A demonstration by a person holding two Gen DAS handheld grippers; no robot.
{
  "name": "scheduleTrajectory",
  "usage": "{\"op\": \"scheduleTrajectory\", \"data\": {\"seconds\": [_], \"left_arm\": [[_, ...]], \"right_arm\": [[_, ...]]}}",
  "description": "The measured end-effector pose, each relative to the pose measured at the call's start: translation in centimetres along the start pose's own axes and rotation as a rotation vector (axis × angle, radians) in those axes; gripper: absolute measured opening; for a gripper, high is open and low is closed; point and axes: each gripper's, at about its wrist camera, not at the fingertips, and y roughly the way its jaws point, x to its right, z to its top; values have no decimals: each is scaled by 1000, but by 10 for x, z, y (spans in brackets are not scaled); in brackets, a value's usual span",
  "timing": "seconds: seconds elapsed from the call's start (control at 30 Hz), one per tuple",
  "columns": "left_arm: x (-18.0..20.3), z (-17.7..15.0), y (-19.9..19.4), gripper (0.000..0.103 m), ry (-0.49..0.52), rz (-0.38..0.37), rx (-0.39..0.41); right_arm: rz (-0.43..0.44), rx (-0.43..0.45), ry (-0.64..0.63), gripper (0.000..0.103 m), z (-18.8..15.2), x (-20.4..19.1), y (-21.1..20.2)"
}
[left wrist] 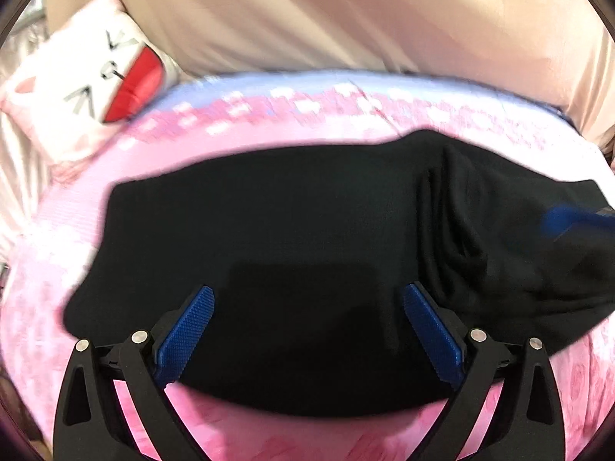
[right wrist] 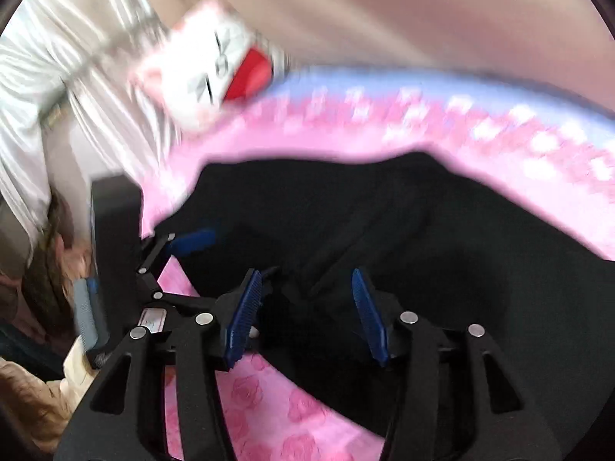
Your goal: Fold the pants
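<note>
The black, soft fabric pants (left wrist: 292, 253) lie folded into a broad dark slab on the pink rose-printed bedsheet (left wrist: 96, 207), filling the middle of the left wrist view from about nine o'clock across to three o'clock, with a lumpy crease running down toward four o'clock. The left gripper (left wrist: 307, 296), black-framed with blue ribbed pads, sits at six o'clock with its jaws spread wide over the pants and nothing pinched between them; whether the pads touch the cloth is hard to tell. A blurred blue streak of the right gripper (left wrist: 576, 219) shows at three o'clock over the pants. In the right wrist view the right gripper (right wrist: 307, 280) stands at six o'clock, jaws parted about halfway above the near edge of the pants (right wrist: 403, 230), the pads clear of the fabric and holding nothing. The left gripper (right wrist: 192, 238) appears at nine o'clock, its blue pad over the pants' left corner. A white square cat-face cushion with a red mouth (left wrist: 88, 77) rests at ten o'clock, beside a beige smooth fabric backdrop (left wrist: 346, 15) at twelve.
</note>
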Motion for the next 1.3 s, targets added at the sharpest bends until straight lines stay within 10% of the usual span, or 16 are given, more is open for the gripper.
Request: {"op": "scheduleTrajectory", "data": {"seconds": [0.17,0.27,0.4,0.47,0.5,0.6,0.77,0.9,1.03,1.2,1.3], "left_arm": [[13,28,-40,98,-4,-122,113],[56,49,-17,98,21,-190,79],[100,47,48,98,81,-14,-46],[96,31,70,98,34,-14,-86],[91,28,69,98,4,-37,-73],[83,19,65,98,-29,-62,-75],[93,13,63,98,2,18,-7],[88,13,62,98,-12,-22,3],[71,13,68,98,-97,-104,-16],[64,9,49,98,-104,-58,22],[23,0,15,98,-161,-29,79]], "right_arm": [[-257,86,143,28,-19,67,-53],[-267,106,236,26,-27,94,-61],[-226,102,298,25,-37,119,-57],[-398,66,286,23,-52,146,-52],[-395,82,317,1,-60,158,-51],[-247,144,503,2,-62,176,-75],[-348,77,326,3,-35,163,-43],[-227,179,587,0,-48,214,-65],[-288,179,411,6,-28,171,-73],[-291,134,514,0,-39,194,-57],[-335,129,339,6,-13,139,-57]]}}
